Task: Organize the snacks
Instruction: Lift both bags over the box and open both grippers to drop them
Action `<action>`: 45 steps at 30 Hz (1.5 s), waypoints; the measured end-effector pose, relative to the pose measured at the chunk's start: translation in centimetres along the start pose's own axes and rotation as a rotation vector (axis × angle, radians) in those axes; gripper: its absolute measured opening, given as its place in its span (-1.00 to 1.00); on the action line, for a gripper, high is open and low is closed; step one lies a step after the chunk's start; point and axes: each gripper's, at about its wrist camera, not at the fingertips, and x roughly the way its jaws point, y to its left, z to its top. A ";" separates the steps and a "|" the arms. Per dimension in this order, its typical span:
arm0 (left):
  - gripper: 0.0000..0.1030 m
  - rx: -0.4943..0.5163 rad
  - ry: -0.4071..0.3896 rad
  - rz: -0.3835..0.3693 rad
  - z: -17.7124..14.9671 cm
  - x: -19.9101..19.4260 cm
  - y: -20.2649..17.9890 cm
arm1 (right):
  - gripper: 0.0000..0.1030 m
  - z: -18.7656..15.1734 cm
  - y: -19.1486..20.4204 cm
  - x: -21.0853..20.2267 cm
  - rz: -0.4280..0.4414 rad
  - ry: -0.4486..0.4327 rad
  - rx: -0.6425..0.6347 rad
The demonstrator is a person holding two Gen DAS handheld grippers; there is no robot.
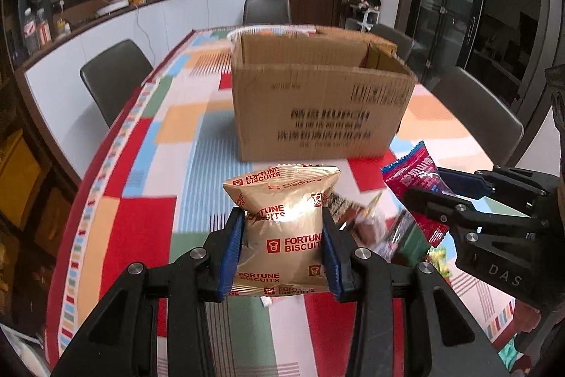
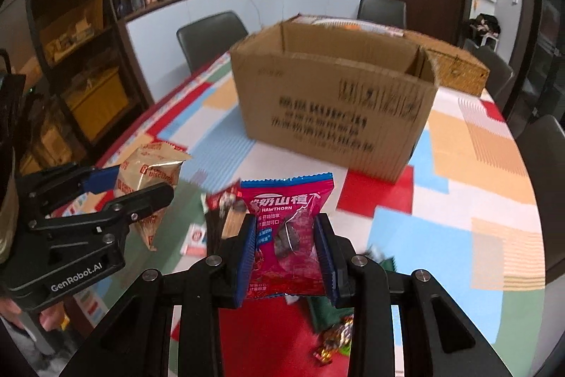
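Note:
My left gripper (image 1: 284, 235) is shut on a gold Fortune Biscuits packet (image 1: 282, 228) and holds it above the table, in front of the open cardboard box (image 1: 317, 101). My right gripper (image 2: 285, 246) is shut on a magenta hawthorn snack packet (image 2: 286, 235), also raised before the box (image 2: 332, 101). In the left wrist view the right gripper (image 1: 423, 189) with its packet (image 1: 420, 175) is at right. In the right wrist view the left gripper (image 2: 137, 182) with the gold packet (image 2: 152, 172) is at left.
Several loose snack packets (image 1: 374, 225) lie on the colourful tablecloth (image 1: 141, 165) below the grippers, some more in the right wrist view (image 2: 332, 334). A wicker basket (image 2: 459, 69) stands behind the box. Chairs (image 1: 116, 76) surround the table.

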 end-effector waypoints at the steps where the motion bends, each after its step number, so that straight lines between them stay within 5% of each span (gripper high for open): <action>1: -0.21 0.002 -0.009 0.002 0.4 -0.1 -0.1 | -0.34 0.3 -0.2 -0.2 -0.002 -0.011 0.004; 23: -0.22 0.024 -0.213 -0.036 12.6 -2.3 -0.7 | -0.34 10.1 -4.2 -3.6 -0.024 -0.213 0.086; 32: -0.22 0.055 -0.178 -0.063 17.5 -0.1 -0.7 | -0.34 14.2 -6.3 -1.5 -0.037 -0.168 0.110; 45: -0.22 0.025 -0.014 -0.072 20.7 7.4 0.1 | -0.34 17.4 -8.7 2.7 -0.061 -0.119 0.148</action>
